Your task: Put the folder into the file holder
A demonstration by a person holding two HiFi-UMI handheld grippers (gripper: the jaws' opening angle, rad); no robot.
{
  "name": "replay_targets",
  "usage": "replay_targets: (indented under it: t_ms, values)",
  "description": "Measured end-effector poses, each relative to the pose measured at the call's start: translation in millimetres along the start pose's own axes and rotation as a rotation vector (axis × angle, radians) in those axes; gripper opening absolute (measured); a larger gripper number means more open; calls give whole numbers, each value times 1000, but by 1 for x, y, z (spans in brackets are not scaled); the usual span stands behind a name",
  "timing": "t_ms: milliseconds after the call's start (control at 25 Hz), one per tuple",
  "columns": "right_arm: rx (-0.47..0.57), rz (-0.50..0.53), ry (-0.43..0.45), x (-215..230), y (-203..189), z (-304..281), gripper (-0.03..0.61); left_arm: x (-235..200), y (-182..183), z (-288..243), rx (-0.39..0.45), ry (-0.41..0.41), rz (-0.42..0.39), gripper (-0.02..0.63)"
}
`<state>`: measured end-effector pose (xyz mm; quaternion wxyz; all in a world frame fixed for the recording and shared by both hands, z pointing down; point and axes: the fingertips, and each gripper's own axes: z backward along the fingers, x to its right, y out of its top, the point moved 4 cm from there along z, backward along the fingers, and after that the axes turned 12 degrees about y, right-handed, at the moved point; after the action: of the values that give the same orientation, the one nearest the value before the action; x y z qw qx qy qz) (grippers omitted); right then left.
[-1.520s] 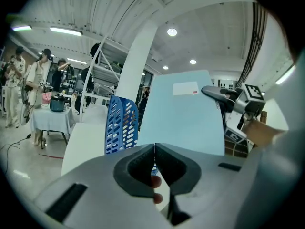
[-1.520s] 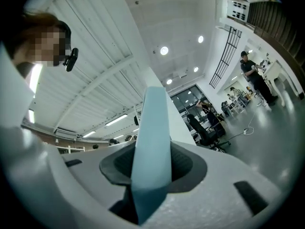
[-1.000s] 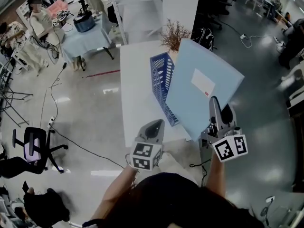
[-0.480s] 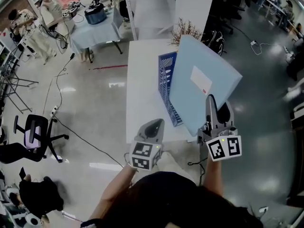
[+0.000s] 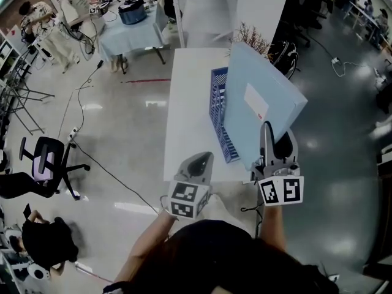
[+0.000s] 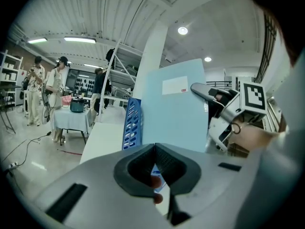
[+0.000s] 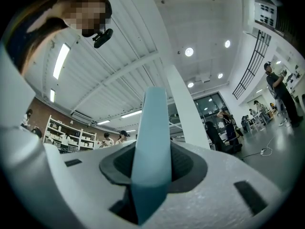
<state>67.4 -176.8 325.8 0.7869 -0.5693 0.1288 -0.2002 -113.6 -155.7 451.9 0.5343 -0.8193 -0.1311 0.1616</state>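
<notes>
My right gripper (image 5: 267,141) is shut on the lower edge of a light-blue folder (image 5: 260,106) with a white label and holds it tilted in the air. The folder hangs just right of a blue slotted file holder (image 5: 218,112), which stands on the white table (image 5: 187,118). Seen from the right gripper view, the folder's edge (image 7: 152,142) runs straight up between the pads. The left gripper (image 5: 199,164) is shut and empty, low at the table's near edge. Its own view shows the folder (image 6: 174,104), the file holder (image 6: 132,123) and the right gripper (image 6: 209,95).
A dried plant (image 5: 253,38) stands at the table's far end, by a white column (image 5: 260,8). People work at a blue-clothed table (image 5: 131,26) at the back left. An office chair (image 5: 43,173) and cables lie on the floor to the left.
The folder has swung more upright and edge-on and sits closer to the file holder. My head has moved forward over the table. The left gripper has hardly moved.
</notes>
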Motion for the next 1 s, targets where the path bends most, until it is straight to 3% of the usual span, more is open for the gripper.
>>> replay_targets:
  t_ms: [1000]
  values:
    - [88,21,6,1,-31,-24,153,-17,6,-11,28,54,18,5]
